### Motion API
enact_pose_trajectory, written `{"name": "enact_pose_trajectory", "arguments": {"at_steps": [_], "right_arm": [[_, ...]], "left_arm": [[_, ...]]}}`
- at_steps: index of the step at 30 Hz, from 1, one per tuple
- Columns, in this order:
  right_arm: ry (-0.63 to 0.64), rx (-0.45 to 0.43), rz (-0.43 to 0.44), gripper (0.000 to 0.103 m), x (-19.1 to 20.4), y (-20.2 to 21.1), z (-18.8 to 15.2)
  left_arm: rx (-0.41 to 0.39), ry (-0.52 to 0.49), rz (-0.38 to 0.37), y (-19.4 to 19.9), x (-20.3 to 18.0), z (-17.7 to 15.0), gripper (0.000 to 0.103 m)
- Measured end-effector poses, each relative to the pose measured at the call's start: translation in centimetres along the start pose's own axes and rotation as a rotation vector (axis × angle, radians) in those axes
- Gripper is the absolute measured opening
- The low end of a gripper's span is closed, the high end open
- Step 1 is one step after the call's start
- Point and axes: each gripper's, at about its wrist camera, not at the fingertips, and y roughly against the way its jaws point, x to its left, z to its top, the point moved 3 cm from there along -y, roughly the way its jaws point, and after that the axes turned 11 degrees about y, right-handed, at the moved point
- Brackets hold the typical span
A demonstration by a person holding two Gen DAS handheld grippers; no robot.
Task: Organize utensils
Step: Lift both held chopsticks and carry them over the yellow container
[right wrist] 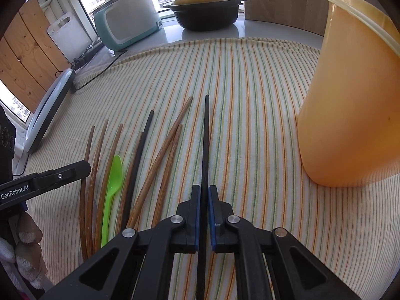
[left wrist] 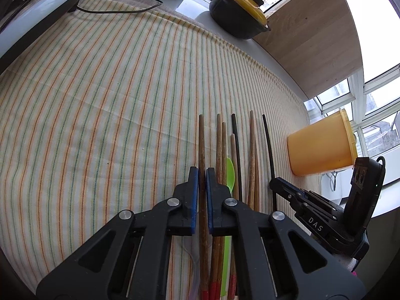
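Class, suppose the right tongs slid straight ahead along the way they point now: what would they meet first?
Probably nothing soon: the right tongs, shut on a black chopstick, face bare striped cloth; the black pot stands far beyond.

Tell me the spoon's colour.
Bright green; the spoon shows best in the right wrist view.

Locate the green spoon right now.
The green spoon lies on the striped cloth among the brown chopsticks, left of centre in the right wrist view, beside the left gripper.

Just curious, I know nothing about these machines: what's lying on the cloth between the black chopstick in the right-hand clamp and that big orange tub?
Nothing: only bare striped cloth separates the black chopstick from the orange tub, clearest in the right wrist view.
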Motion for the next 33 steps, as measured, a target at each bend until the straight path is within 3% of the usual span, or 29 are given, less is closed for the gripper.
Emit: {"name": "enact_pose_trajectory", "arguments": {"at_steps": [9, 21, 33], "right_arm": [[0.012, -0.077, 0.058, 0.003, 0.5, 2.7, 0.0], [0.065, -0.194, 0.050, 0.003, 1.0, 7.1, 0.1], [0.085, -0.292, 0.057, 0.003, 0.6, 10.2, 1.5]], "left_arm": [[-0.073, -0.034, -0.023, 3.9, -1.1, 0.2, 0.003], [-0.201, -0.123, -0.064, 10.5, -4.5, -0.2, 0.003], [-0.272, -0.185, -0.091, 13.1, -8.3, 0.6, 0.003]]}}
